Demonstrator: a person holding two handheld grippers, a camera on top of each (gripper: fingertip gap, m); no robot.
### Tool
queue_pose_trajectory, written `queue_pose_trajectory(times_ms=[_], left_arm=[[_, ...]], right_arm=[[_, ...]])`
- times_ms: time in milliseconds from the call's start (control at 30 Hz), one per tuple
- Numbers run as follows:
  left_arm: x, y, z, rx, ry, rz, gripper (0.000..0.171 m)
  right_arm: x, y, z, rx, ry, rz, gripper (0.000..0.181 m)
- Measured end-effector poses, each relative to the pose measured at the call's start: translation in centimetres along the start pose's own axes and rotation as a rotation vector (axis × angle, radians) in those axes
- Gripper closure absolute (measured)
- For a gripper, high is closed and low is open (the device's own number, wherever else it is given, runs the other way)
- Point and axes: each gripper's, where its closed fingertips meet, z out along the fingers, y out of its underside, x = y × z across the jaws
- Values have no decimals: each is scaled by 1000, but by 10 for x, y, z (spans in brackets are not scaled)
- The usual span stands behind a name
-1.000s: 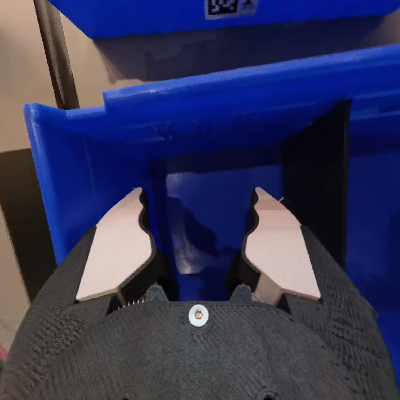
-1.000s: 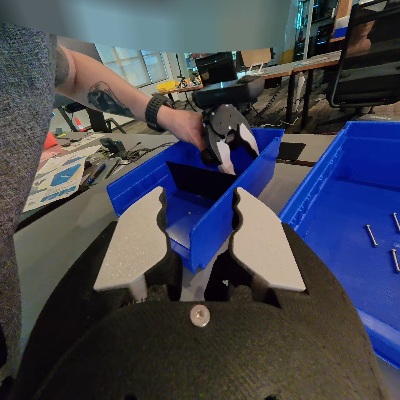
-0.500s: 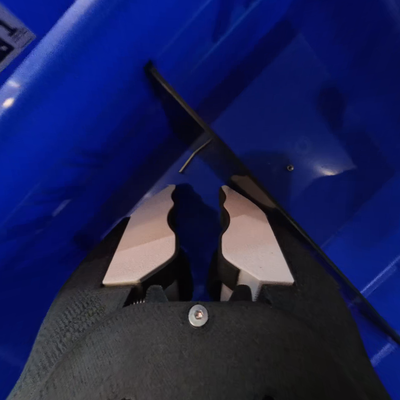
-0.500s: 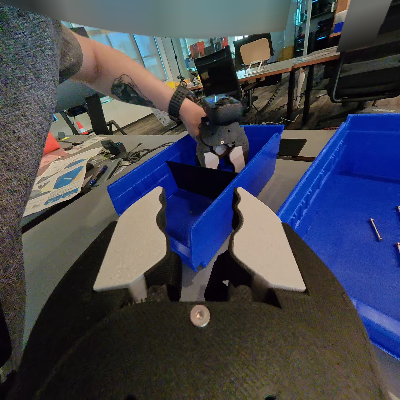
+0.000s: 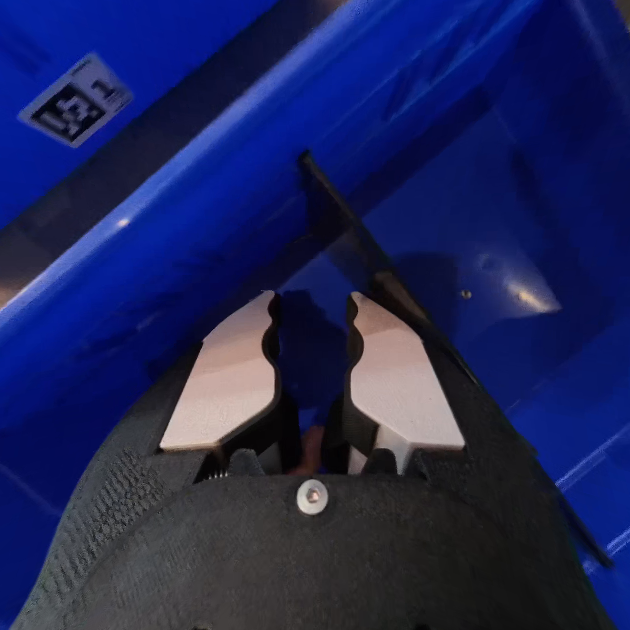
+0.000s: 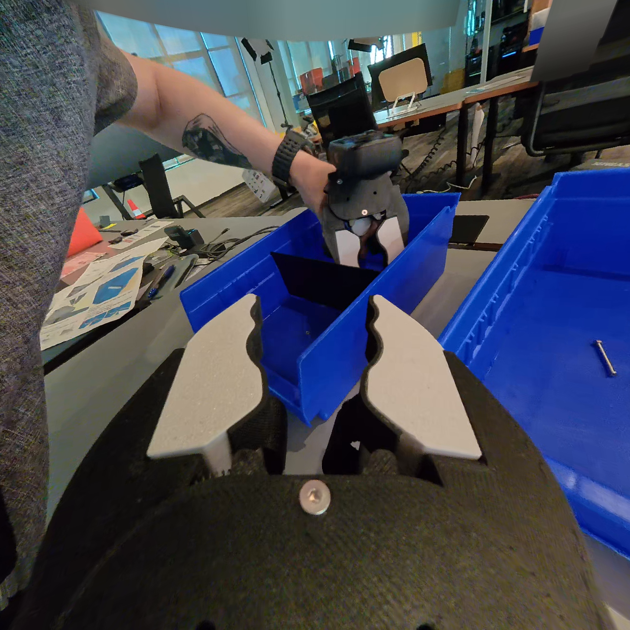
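Note:
A narrow blue bin (image 6: 341, 347) stands on a grey table, split by a black divider (image 6: 324, 283). My left gripper (image 5: 308, 296) is open by a narrow gap, with nothing between its fingers. It points down into the bin's far compartment, close to the bin wall (image 5: 170, 272) and just left of the divider (image 5: 392, 272). It also shows in the right wrist view (image 6: 368, 260), held by a person's hand. A small metal piece (image 5: 465, 293) lies on the bin floor past the divider. My right gripper (image 6: 312, 300) is open and empty, in front of the bin's near end.
A large blue bin (image 6: 511, 306) stands to the right with a long bolt (image 6: 606, 358) on its floor; its outer wall carries a label sticker (image 5: 75, 102). Papers (image 6: 95, 300), pens and cables lie at the table's left. The person's grey sleeve (image 6: 34, 170) fills the left edge. The gap from one gripper's tips to the other's is roughly 20 cm.
My left gripper has gone from above the bin's end down into the far compartment, and its jaws have narrowed from wide open. My right gripper has barely moved.

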Motion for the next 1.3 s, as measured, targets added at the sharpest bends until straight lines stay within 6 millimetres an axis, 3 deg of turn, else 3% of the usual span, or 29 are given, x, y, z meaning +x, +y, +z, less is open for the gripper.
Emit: queue_pose_trajectory(times_ms=[100,167,400,567,700,1300], left_arm=[[-24,-3,-4,36,-135,-194,142],[-30,-14,-6,112,-152,-301,140],[-29,-16,10,80,-207,-359,126],[-35,-18,14,69,-188,-514,123],[-36,-19,18,40,-201,-537,126],[-38,-40,26,117,-143,-626,123]], right_arm=[[0,-1,-1,4,-3,6,122],[0,1,-1,-1,-7,8,122],[-2,1,4,13,-22,3,122],[7,2,16,55,13,1,120],[7,3,23,50,-8,32,118],[11,9,19,72,-7,28,117]])
